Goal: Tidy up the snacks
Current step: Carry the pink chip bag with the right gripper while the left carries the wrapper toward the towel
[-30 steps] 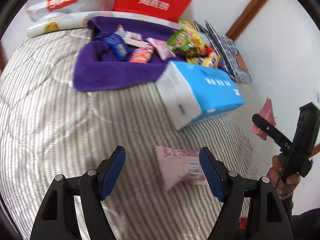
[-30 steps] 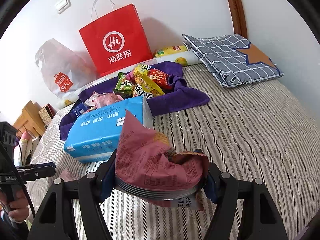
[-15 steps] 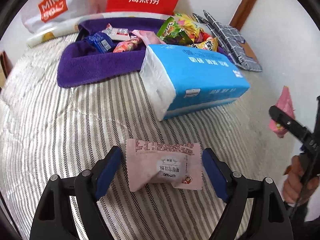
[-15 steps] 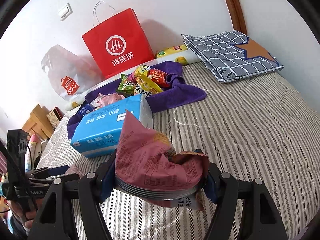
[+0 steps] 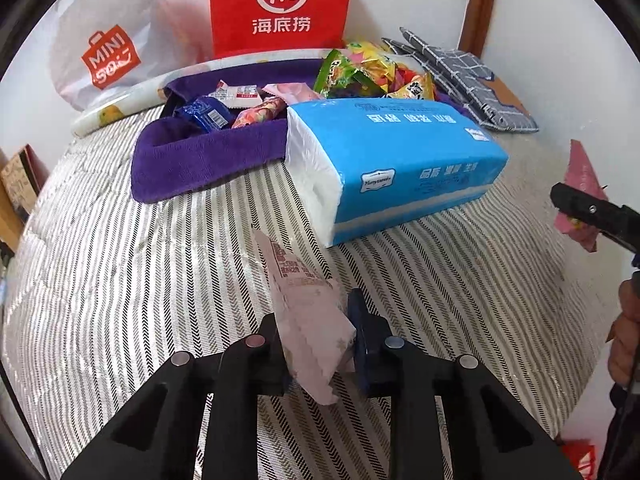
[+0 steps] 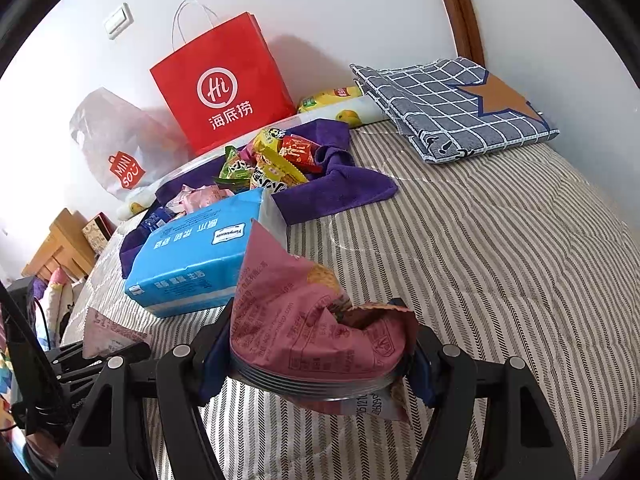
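My left gripper (image 5: 316, 340) is shut on a pale pink snack packet (image 5: 304, 304), which stands on edge just above the striped bed cover (image 5: 120, 280). The packet also shows in the right wrist view (image 6: 108, 332). My right gripper (image 6: 320, 356) is shut on a dark pink snack bag (image 6: 304, 320), held above the bed; it shows at the right edge of the left wrist view (image 5: 580, 196). A purple towel (image 5: 200, 156) holds several snacks: blue and pink packets (image 5: 224, 108) on its left, green and yellow ones (image 5: 360, 72) on its right.
A blue tissue pack (image 5: 392, 160) lies between my grippers and the towel. A red paper bag (image 5: 280, 4) and a white plastic bag (image 5: 108, 52) stand against the wall. A folded checked cloth (image 6: 452, 108) lies at the back right.
My left gripper has closed on the pale pink packet, which was lying flat between the open fingers and now stands on edge. The right gripper holds its bag as before.
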A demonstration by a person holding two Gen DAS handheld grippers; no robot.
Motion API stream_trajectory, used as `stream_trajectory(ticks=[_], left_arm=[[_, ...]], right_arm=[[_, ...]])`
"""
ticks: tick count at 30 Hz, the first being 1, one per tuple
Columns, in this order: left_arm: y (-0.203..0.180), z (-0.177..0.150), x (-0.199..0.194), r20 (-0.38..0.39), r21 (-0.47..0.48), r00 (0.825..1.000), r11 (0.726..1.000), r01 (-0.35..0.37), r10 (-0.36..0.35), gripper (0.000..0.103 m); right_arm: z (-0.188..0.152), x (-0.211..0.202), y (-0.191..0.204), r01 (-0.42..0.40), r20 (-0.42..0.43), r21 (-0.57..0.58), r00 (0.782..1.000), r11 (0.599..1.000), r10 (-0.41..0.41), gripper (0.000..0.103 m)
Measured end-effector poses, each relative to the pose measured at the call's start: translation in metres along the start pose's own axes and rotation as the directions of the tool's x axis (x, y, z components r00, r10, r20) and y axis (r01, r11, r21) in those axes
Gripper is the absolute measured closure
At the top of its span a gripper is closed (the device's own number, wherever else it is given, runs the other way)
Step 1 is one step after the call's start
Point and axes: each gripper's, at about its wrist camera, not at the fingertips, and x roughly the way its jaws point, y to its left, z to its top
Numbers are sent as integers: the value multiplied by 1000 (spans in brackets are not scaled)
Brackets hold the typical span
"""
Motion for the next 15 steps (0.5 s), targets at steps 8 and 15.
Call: stream_trajectory(ticks=[8,15], left_arm=[[14,-2,-6,9,-44,998,997,62,-62,81],[25,2,-8,15,-65,997,995,76,-75,81]], right_arm=[[6,6,9,-18,-18,14,1000,1000,18,33],[14,6,21,-23,-9,-2,1000,1000,23,33]])
